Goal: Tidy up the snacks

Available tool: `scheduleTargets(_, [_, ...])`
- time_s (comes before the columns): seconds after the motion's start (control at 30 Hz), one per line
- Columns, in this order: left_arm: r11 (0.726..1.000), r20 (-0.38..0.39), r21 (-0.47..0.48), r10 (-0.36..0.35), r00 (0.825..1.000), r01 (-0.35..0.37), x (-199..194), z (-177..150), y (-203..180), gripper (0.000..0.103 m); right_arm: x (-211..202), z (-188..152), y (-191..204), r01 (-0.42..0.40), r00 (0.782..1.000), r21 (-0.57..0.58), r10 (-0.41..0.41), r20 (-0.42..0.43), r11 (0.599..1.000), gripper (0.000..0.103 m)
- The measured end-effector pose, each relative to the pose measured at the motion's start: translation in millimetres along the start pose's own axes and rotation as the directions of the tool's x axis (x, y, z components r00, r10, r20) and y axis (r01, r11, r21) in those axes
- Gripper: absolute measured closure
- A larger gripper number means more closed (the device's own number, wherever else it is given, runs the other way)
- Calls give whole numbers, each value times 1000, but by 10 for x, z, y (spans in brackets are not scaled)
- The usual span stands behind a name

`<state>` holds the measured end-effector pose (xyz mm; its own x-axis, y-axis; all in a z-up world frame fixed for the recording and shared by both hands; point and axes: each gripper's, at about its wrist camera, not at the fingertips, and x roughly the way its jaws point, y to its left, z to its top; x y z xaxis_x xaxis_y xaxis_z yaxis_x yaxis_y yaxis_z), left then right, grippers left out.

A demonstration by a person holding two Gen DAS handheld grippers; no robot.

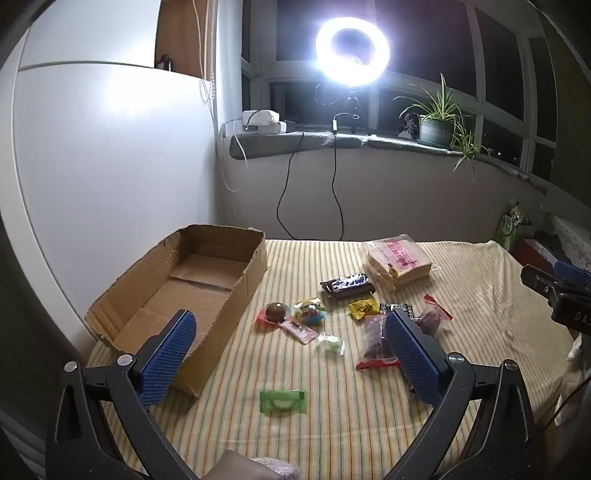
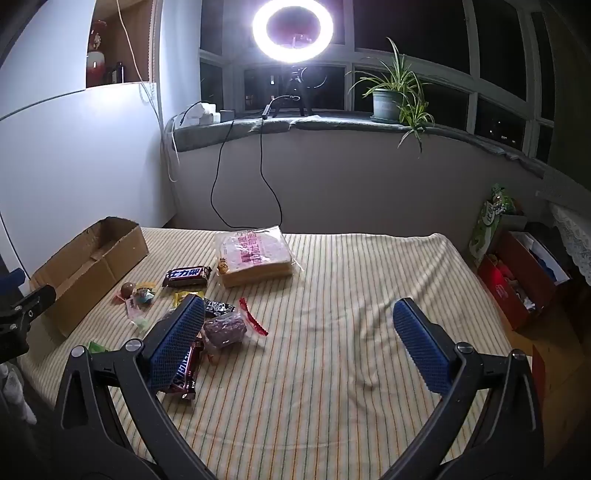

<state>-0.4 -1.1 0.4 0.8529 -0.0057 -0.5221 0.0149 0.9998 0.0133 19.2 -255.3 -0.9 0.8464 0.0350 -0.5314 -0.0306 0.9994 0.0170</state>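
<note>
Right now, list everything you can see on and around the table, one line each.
cardboard box: one, brown, nothing inside, table's left side
bread bag: one, clear with pink print, far middle of the table
chocolate bars: two, dark brown, one before the bread, one under the right claw's left finger
small sweets: several, mixed colours, beside the box
green packet: one, green, nearest the table's front edge
striped cloth: one, yellow and white, covering the table
ring lamp: one, white, lit, on the windowsill
potted plant: one, green, windowsill right
left claw: one, black with blue pads, open
right claw: one, black with blue pads, open
</note>
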Motion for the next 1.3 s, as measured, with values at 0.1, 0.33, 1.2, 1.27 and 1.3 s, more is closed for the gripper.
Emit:
scheduleTargets(0.1, [1000, 8, 9, -5, 1000, 4, -22, 7, -32, 1, -8, -21, 9, -11, 1000, 5, 11, -1, 1000, 0])
scheduleTargets(0.33, [1000, 15, -23, 4, 1000, -4, -35, 25, 58, 1, -30, -7, 28, -8, 1000, -12, 8, -6, 1000, 0])
scheduleTargets(1.2, [1000, 21, -27, 10, 1000, -9, -40, 4, 56, 1, -18, -50, 6, 15, 1000, -2, -15, 4, 1000, 0])
scheduleTargets(1.27, [1000, 21, -27, 10, 1000, -9, -42, 1, 56, 1, -16, -58, 8, 14, 1000, -2, -14, 2, 1000, 0])
scheduleTargets(1.3, [1000, 21, -26, 10, 1000, -10, -41, 1, 54, 1, -17, -61, 13, 15, 1000, -3, -15, 2, 1000, 0])
